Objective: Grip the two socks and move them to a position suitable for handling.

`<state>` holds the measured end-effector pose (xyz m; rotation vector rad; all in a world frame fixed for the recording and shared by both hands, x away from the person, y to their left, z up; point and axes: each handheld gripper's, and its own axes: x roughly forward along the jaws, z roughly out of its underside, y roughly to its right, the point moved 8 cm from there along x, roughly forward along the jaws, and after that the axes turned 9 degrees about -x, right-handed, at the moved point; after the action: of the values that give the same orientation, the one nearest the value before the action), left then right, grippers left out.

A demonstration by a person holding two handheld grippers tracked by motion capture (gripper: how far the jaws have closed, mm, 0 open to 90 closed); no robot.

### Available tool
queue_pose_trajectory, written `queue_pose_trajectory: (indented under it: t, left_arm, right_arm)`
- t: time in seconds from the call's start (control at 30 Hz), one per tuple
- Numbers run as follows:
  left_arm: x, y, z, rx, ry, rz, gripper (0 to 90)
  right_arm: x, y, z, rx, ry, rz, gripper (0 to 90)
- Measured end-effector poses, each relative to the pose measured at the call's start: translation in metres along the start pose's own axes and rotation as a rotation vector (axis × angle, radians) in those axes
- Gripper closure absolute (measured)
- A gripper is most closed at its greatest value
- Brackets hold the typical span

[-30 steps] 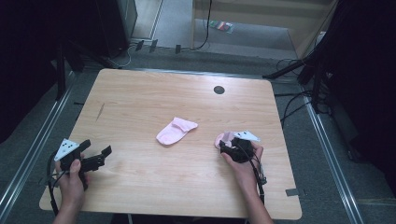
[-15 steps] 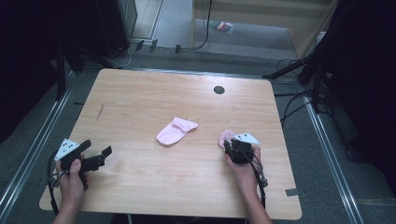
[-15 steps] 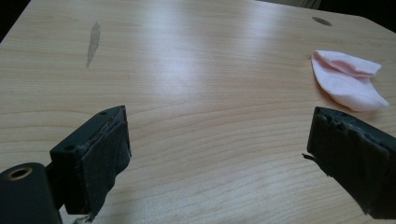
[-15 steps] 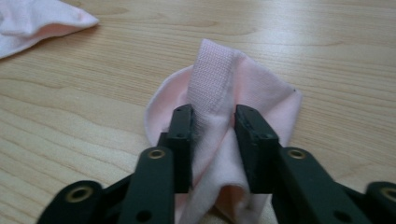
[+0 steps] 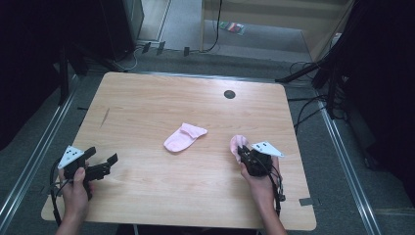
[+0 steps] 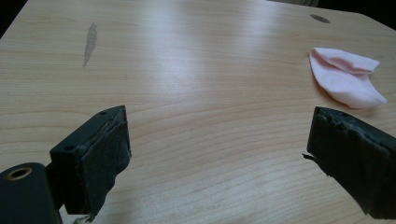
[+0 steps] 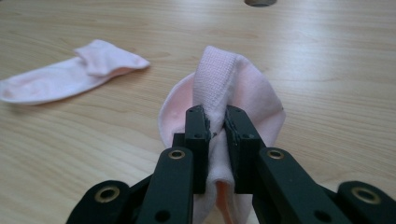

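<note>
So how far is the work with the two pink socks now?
One pink sock is already clamped in the right gripper. The second sock lies untouched mid-table. The left gripper is open over bare wood, holding nothing. Bringing the socks together probably remains.

Right hand-held gripper (image 5: 243,152) with clamped pink sock (image 5: 238,143) drawn slightly nearer person.

Flat sock (image 5: 184,137) at table (image 5: 147,103) centre. Second sock (image 5: 238,144) right of it, near right gripper (image 5: 246,155). Left gripper (image 5: 105,165) near front left corner, well apart. Grommet hole (image 5: 229,94) behind.
</note>
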<state>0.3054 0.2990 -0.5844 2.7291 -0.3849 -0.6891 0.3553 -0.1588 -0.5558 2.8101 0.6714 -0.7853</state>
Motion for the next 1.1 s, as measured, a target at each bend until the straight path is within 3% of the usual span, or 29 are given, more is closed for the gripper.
queue_pose_trajectory:
  t: [0.07, 0.23, 0.4, 0.7, 0.97, 1.1]
  left_arm:
    - [0.0, 0.0, 0.0, 0.001, 0.001, 0.0, 5.9]
    - [0.0, 0.0, 0.0, -0.003, 0.002, -0.001, 5.9]
    - [0.0, 0.0, 0.0, -0.004, 0.005, 0.0, 5.9]
    - [-0.001, 0.0, 0.0, 0.013, 0.011, -0.014, 5.9]
    - [-0.001, 0.0, 0.0, 0.015, 0.017, -0.021, 5.9]
    - [-0.002, 0.002, 0.0, 0.042, 0.031, -0.033, 5.9]
  right_arm:
    - [-0.007, -0.01, -0.006, -0.005, 0.013, -0.033, 81.5]
    - [-0.022, -0.034, -0.017, -0.031, 0.024, -0.063, 81.4]
    - [-0.028, -0.058, -0.019, -0.057, 0.018, -0.103, 81.3]
    - [-0.025, -0.098, -0.014, -0.101, -0.002, -0.174, 81.1]
    - [-0.02, -0.131, -0.006, -0.106, -0.032, -0.246, 81.1]
    - [-0.016, -0.145, 0.0, -0.117, -0.051, -0.257, 81.0]
